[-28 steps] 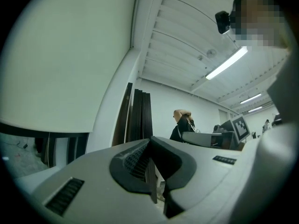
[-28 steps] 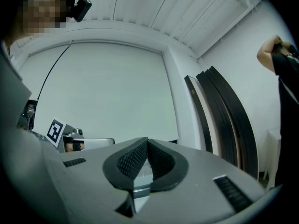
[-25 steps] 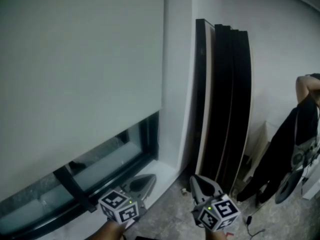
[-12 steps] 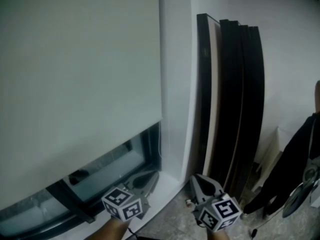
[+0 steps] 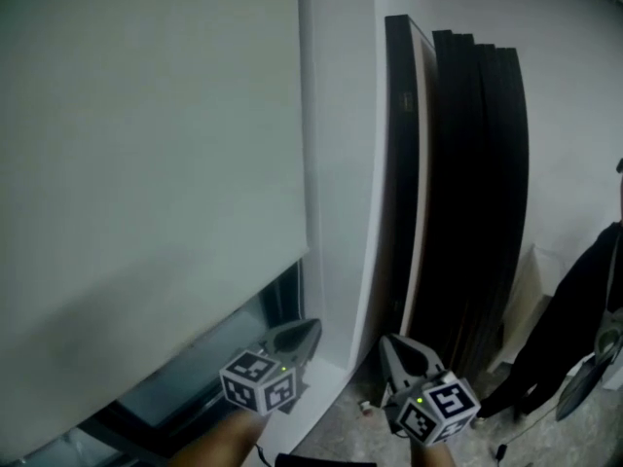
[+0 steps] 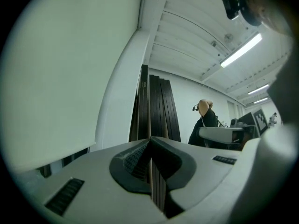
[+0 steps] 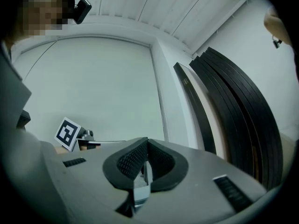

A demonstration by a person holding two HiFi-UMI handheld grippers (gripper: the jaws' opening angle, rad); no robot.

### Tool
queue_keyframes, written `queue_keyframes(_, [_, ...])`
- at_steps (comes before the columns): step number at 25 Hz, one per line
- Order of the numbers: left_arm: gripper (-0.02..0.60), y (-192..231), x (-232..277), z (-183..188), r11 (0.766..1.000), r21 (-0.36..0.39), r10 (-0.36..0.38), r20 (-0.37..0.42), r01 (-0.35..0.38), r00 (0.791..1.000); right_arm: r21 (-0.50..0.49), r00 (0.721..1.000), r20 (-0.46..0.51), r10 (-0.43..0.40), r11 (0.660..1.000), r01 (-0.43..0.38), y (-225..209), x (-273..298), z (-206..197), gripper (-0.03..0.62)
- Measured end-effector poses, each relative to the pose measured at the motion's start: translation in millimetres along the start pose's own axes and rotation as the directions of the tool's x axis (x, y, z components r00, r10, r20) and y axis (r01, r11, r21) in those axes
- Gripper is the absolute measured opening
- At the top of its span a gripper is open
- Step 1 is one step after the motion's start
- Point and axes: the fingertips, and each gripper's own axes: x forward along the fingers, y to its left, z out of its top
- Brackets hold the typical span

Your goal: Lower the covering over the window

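My left gripper [image 6: 150,140] has its ribbed dark pads pressed together on nothing. So does my right gripper [image 7: 147,142]. Both are low and point up toward the window's lower right corner. The left is just under the blind [image 5: 146,163], a flat, matte, pale sheet hanging straight down. Its straight bottom edge runs across the window and leaves a strip of glass [image 5: 209,370] bare inside a dark frame [image 5: 293,295]. To the right, past the smooth white wall, thin black panels [image 5: 472,193] lean upright.
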Motion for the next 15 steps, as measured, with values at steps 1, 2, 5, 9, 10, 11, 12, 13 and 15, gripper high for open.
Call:
queue_keyframes(1, [-0.008, 12.4, 8.6, 5.0, 1.000, 0.008, -0.006, -0.002, 0.006, 1.000, 0.003, 1.000, 0.004, -0.007, 1.000, 0.007, -1.9, 12.7, 1.7, -0.005])
queue_keyframes(2, [-0.008, 25.0, 17.4, 9.9, 1.000, 0.014, -0.007, 0.000, 0.007, 1.000, 0.001, 1.000, 0.002, -0.016, 1.000, 0.016, -4.4, 25.1, 2.4, -0.003])
queue_keyframes(5, [-0.008, 63.0, 45.2, 20.1, 1.000, 0.011, -0.002, 0.011, 0.002, 1.000, -0.015, 0.999, -0.024, -0.048, 0.999, 0.048, -11.9, 60.9, -0.2, -0.005])
queue_keyframes(9, [-0.008, 105.2, 80.4, 29.0, 1.000, -0.009, -0.004, 0.020, 0.004, 1.000, -0.016, 0.995, -0.041, -0.086, 0.996, 0.085, -23.0, 101.1, -4.4, -0.003])
queue_keyframes(10, [-0.008, 113.9, 88.2, 31.4, 1.000, -0.019, -0.002, 0.023, 0.003, 1.000, -0.015, 0.995, -0.045, -0.087, 0.996, 0.087, -24.6, 108.4, -5.5, -0.004])
queue_keyframes(11, [-0.008, 122.7, 96.2, 34.4, 1.000, -0.030, 0.002, 0.028, -0.001, 1.000, -0.013, 0.995, -0.048, -0.085, 0.996, 0.084, -25.7, 114.8, -5.9, -0.004])
queue_keyframes(12, [-0.008, 131.9, 105.0, 37.8, 0.999, -0.037, 0.012, 0.033, -0.011, 0.999, -0.014, 0.996, -0.049, -0.079, 0.997, 0.079, -27.1, 120.7, -5.1, -0.004])
queue_keyframes(13, [-0.008, 141.6, 114.7, 41.3, 0.999, -0.039, 0.027, 0.036, -0.025, 0.999, -0.016, 0.996, -0.048, -0.073, 0.997, 0.072, -29.1, 126.3, -3.7, -0.005])
queue_keyframes(15, [-0.008, 160.0, 135.7, 48.7, 0.998, -0.040, 0.055, 0.037, -0.053, 0.998, -0.022, 0.997, -0.051, -0.064, 0.998, 0.063, -36.9, 137.4, -1.5, -0.004])
